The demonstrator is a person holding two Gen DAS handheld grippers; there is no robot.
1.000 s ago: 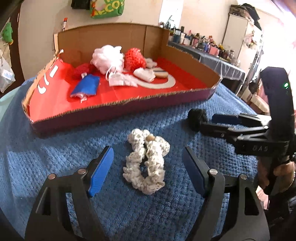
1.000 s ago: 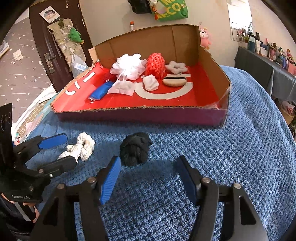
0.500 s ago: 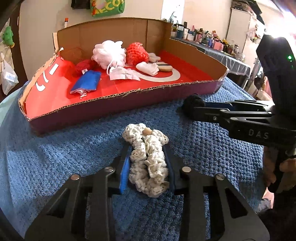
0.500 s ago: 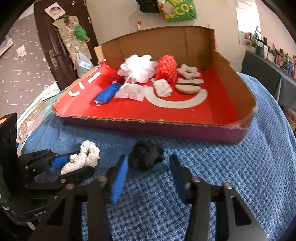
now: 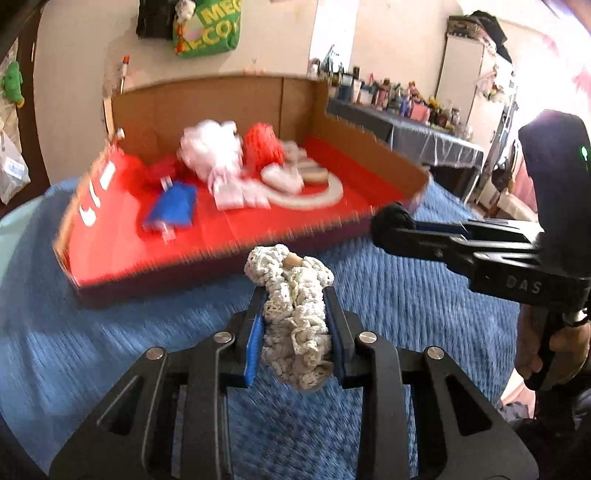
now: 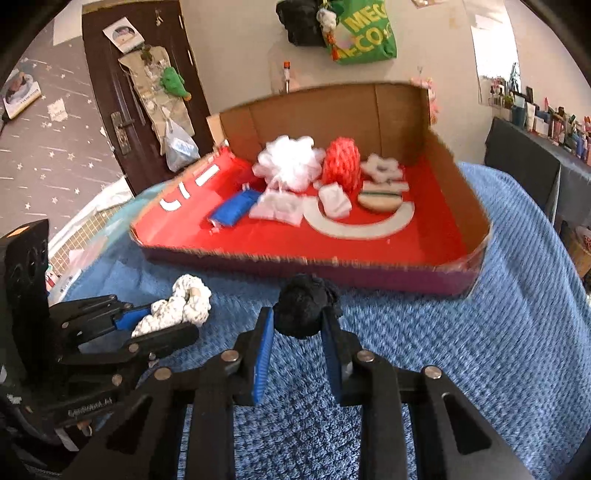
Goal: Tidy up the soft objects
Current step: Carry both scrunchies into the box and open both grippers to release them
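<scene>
the cardboard tray (image 6: 458,192) sits ahead of me on the blue blanket (image 6: 498,350), its floor red with white markings and its back and side walls plain brown. inside it, toward the back, lie a white mesh pouf (image 6: 290,162) and a red knitted ball (image 6: 341,164) side by side, with a pale star-shaped piece (image 6: 382,168) to their right. in front of those sit a small white folded cloth (image 6: 334,199), a tan oval pad (image 6: 380,199), a flat pinkish-white packet (image 6: 277,208) and a blue pouch (image 6: 232,208) at the left. in the left wrist view a dark red lump (image 5: 162,173) shows behind the blue pouch, blurred.

my left gripper (image 5: 295,328) is clamped on the cream crochet piece (image 5: 295,317), both blue pads (image 5: 255,343) pressed into its sides, and the piece is lifted off the blanket just short of the tray's front wall. my right gripper (image 6: 297,328) is closed on the black fuzzy ball (image 6: 304,310), pinched between its pads near the tips, also just in front of that low front wall. the two grippers hang near each other, side by side.

a green bag (image 6: 364,35) hangs on the wall behind the tray, a dark door (image 6: 122,92) stands at the left, and a cluttered table (image 5: 417,129) runs along the right.
</scene>
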